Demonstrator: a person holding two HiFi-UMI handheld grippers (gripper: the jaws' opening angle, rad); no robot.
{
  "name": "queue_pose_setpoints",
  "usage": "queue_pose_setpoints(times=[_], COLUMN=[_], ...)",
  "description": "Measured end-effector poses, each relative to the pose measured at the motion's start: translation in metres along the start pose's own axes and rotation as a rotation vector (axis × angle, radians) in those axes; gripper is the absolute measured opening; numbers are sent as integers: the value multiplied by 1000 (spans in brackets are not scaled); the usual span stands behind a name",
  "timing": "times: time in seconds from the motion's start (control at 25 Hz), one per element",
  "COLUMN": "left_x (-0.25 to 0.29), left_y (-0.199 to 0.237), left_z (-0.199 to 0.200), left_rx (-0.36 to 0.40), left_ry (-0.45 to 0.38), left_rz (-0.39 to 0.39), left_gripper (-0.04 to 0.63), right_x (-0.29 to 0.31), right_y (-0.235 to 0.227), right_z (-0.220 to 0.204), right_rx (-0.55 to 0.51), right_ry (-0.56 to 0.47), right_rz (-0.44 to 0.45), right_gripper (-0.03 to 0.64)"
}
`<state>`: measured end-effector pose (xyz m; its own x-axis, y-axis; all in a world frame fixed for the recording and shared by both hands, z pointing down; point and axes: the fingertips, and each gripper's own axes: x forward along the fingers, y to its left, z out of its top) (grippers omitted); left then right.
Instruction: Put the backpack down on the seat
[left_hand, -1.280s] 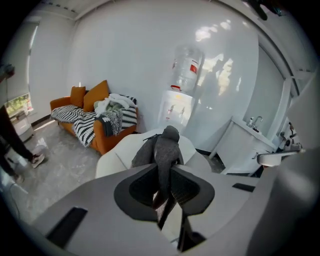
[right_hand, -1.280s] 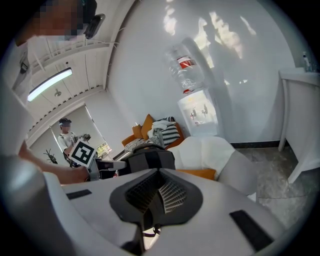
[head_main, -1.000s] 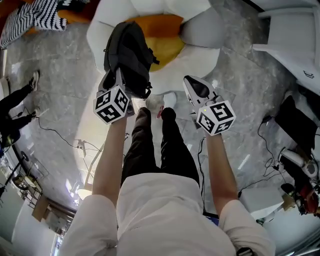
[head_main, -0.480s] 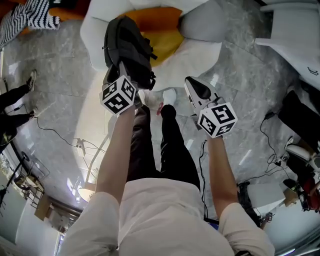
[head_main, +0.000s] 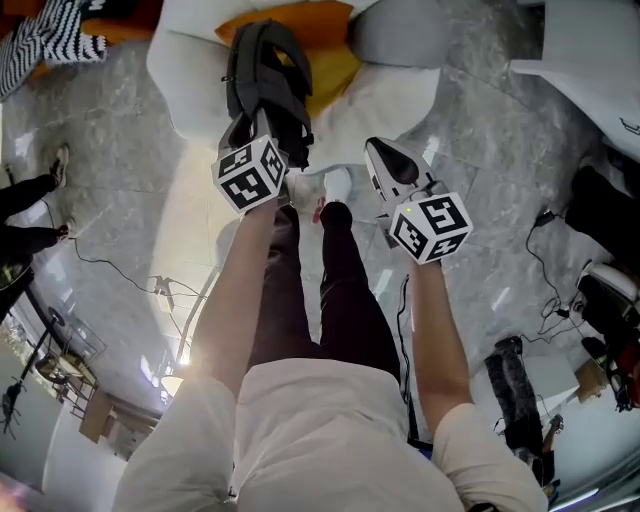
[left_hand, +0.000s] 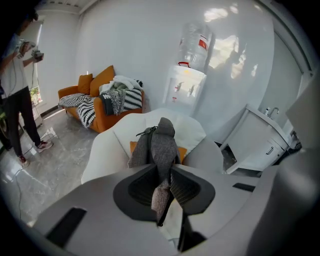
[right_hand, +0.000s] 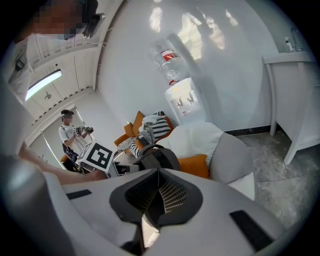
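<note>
The dark grey backpack (head_main: 268, 75) hangs over the front part of the white chair (head_main: 190, 80), above its orange cushion (head_main: 300, 22). Whether its bottom touches the cushion cannot be told. The left tongs (head_main: 250, 135) are closed on a grey strap (left_hand: 161, 197) of the backpack. In the left gripper view the strap runs up between the two pads and the bag (left_hand: 162, 145) stands just beyond them, covering the middle of the chair (left_hand: 107, 150).

The right tongs (head_main: 385, 160) are just off the chair's front edge, on the side of its grey pillow (head_main: 395, 40), apart from the backpack. Their jaws are closed together with nothing between them. In the right gripper view (right_hand: 157, 172) the backpack (right_hand: 160, 159) shows just past the tips, with the cushion (right_hand: 192, 165) and the grey pillow (right_hand: 227, 157) beside it on the chair (right_hand: 200, 137).

The person's white shoes (head_main: 338, 185) stand on the grey marble floor (head_main: 110, 150) right in front of the chair. Behind the chair, against the white wall, stands a water dispenser (left_hand: 182, 90). To the chair's far side sits an orange sofa (left_hand: 95, 87) carrying a striped blanket (left_hand: 85, 107), and another person (left_hand: 17, 95) stands near that sofa. A white cabinet (left_hand: 260, 145) stands on the chair's other side.
</note>
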<state>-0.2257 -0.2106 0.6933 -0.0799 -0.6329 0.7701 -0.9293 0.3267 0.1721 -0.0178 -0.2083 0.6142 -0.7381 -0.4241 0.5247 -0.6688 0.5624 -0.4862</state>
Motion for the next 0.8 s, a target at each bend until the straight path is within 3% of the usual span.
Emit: queue_pose_setpoints(times=[0.48,0.8], left_x=[22,39], left_y=[-66,-108], left_z=[-16,-23], left_rx=[89,105], left_ry=[22,40], left_rz=[-135,-224], left_gripper=[87,92], right_x=[16,2], right_y=[-25,-47], right_z=[-19,-34], right_rx=[-6,37], right_ry=[-1,-15], right_rz=[-32,-68], right_gripper=[25,25])
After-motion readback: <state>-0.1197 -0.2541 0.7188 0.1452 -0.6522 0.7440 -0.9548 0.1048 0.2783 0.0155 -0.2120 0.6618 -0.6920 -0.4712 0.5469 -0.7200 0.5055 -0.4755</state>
